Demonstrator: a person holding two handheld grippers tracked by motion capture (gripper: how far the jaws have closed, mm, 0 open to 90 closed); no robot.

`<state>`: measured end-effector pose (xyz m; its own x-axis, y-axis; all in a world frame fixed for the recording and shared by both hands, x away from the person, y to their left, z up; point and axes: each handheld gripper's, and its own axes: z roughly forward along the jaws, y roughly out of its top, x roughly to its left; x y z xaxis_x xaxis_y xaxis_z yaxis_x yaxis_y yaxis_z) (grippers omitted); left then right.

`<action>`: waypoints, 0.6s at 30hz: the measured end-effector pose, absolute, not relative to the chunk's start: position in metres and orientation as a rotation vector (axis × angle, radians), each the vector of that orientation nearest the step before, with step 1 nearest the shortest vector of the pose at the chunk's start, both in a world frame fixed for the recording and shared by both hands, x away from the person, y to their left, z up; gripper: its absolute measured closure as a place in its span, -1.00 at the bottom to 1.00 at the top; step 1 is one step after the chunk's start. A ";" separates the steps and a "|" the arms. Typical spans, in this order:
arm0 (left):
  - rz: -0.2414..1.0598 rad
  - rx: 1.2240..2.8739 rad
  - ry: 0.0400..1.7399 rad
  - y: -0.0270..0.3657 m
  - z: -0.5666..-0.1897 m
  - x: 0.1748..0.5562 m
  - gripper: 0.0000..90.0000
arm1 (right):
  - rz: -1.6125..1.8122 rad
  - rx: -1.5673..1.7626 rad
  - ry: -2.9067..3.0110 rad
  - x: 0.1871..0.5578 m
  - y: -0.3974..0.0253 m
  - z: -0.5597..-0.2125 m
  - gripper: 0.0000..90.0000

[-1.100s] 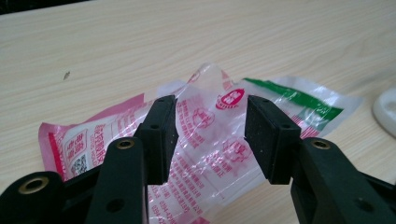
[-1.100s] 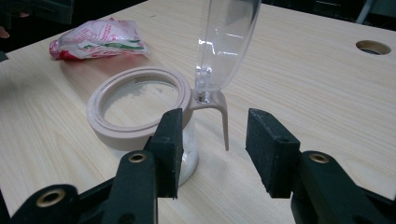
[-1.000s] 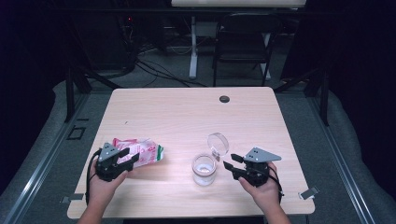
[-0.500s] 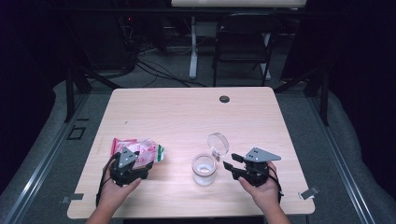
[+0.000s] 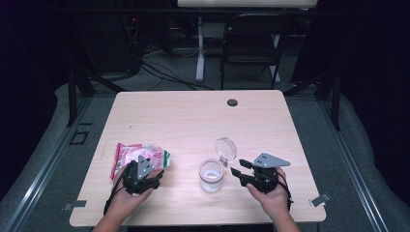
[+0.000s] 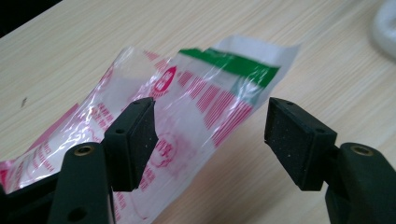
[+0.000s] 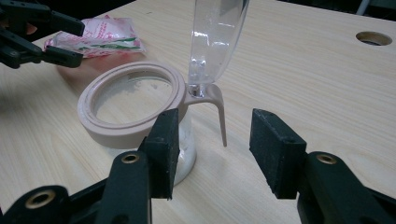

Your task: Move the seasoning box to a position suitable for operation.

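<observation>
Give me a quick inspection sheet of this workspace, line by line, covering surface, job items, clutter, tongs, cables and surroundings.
Surface: light wood table, round grommet hole near the far edge.
Job's things: red-and-green printed packet lying flat; clear jar, hinged lid open.
Clutter: nothing seen.
Grippers: left tongs open over the packet; right tongs open beside the jar.
Cables: loose cables on the floor beyond the table.
Surroundings: dark room, folding chair behind.

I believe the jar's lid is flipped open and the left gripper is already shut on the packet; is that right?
Not quite: the jar's lid is flipped open, but the left gripper is open, its jaws either side of the packet, as the left gripper view shows.
</observation>
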<state>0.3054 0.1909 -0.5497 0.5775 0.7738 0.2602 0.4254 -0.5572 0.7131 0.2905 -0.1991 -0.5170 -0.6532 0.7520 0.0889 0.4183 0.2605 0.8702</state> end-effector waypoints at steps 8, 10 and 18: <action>0.793 2.228 1.060 0.203 -0.561 0.319 -0.17 | 1.341 1.065 2.199 0.291 -0.200 -0.517 0.15; 0.801 2.225 1.083 0.206 -0.563 0.322 -0.13 | 1.345 1.067 2.196 0.291 -0.200 -0.518 0.15; 0.807 2.211 1.103 0.213 -0.566 0.326 0.30 | 1.341 1.074 2.191 0.292 -0.200 -0.518 0.14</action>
<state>0.3262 0.2129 -0.5657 0.4867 0.8304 0.2711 0.5099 -0.5220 0.6837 0.2916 -0.2003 -0.5180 -0.6489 0.7561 0.0847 0.4194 0.2626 0.8690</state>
